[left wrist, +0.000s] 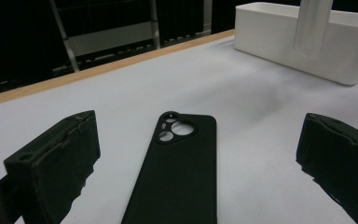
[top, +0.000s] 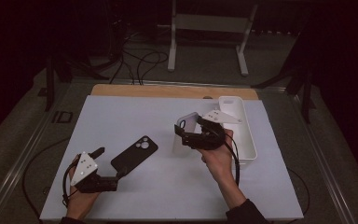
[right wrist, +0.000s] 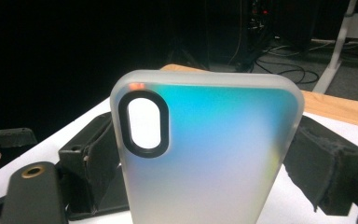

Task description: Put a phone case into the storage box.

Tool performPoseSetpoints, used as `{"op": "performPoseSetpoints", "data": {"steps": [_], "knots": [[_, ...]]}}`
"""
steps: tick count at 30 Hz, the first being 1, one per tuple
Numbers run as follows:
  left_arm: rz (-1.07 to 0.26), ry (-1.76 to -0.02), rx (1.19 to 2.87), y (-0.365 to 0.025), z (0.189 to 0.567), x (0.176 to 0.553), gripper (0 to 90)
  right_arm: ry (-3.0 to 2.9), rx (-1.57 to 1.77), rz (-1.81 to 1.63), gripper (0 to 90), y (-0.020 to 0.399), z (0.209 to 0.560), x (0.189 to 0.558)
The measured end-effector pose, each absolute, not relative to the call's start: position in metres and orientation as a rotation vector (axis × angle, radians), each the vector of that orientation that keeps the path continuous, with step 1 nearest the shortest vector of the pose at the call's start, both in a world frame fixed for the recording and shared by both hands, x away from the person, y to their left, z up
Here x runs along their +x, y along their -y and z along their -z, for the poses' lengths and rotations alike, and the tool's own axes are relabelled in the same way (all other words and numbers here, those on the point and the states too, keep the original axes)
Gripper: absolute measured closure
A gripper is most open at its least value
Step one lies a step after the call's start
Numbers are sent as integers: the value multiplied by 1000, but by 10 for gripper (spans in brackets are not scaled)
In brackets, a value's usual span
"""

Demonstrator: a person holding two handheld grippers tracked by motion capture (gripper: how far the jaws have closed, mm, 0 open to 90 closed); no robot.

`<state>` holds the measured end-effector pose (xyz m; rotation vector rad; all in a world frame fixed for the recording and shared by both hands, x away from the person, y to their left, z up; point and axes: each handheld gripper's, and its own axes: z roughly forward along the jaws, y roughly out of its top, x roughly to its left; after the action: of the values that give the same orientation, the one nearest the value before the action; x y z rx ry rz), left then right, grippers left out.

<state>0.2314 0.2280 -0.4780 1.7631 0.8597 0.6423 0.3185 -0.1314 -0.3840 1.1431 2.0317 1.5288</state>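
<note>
Jaws of the left hand-held gripper gape wide astride the black phone case — centre it before squeezing, while the right hand-held gripper clamps the frosted case upright.

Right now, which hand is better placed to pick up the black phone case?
Left. The left tool is open, with the black phone case lying between its jaws. The right tool already holds the translucent case.
</note>
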Motion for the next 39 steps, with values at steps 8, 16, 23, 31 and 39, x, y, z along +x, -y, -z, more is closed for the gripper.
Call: {"op": "performPoseSetpoints", "data": {"steps": [8, 16, 23, 31, 39], "knots": [[-630, -872, 1758, -235, 484, 230, 0, -2018, 1123, -1497, 167, 132, 380, 321], [-627, -883, 1761, -235, 487, 231, 0, -1984, 1144, -1480, 167, 142, 373, 328], [-626, -894, 1753, -235, 488, 231, 0, -1959, 1162, -1464, 167, 148, 369, 335], [-634, -902, 1746, -237, 488, 232, 0, -1930, 1175, -1439, 167, 155, 364, 345], [-641, -910, 1744, -237, 488, 232, 0, -1894, 1211, -1429, 168, 167, 361, 357]]}}
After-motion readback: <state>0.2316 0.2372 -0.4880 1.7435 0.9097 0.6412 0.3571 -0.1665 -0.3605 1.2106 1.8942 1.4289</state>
